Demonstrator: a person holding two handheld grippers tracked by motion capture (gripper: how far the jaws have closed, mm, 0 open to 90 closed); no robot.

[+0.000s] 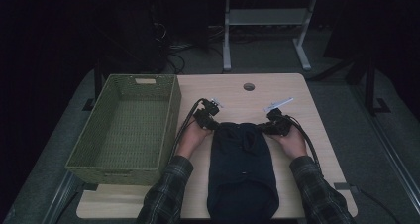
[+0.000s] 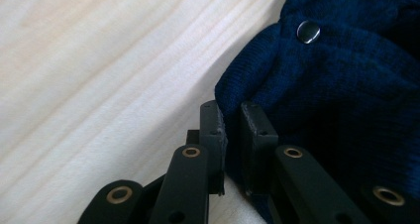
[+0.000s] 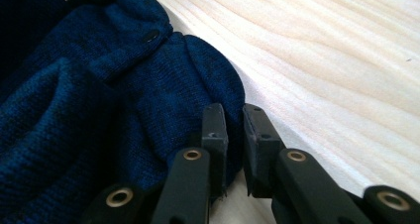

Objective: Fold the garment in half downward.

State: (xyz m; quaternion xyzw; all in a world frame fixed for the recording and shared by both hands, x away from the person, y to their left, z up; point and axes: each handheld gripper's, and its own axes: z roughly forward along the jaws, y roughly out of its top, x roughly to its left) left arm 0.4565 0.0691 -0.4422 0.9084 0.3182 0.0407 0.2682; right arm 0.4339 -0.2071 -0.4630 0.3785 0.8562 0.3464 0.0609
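Observation:
A dark navy knit garment point(image 1: 241, 169) lies flat on the light wooden table point(image 1: 297, 92), its near end hanging over the front edge. My left gripper point(image 1: 214, 125) is at the garment's far left corner, my right gripper point(image 1: 265, 129) at its far right corner. In the left gripper view, the jaws of the left gripper point(image 2: 232, 107) pinch the garment point(image 2: 346, 95) at its edge, just below a metal snap point(image 2: 308, 31). In the right gripper view, the right gripper point(image 3: 233, 109) is shut on a rounded fold of the garment point(image 3: 74, 125), near a dark snap point(image 3: 151, 35).
A green woven basket point(image 1: 116, 174) with nothing in it stands on the table's left side, close to my left forearm. A round cable hole point(image 1: 249, 86) sits near the table's far edge. Beyond the table stand a white desk frame point(image 1: 227, 35) and floor cables.

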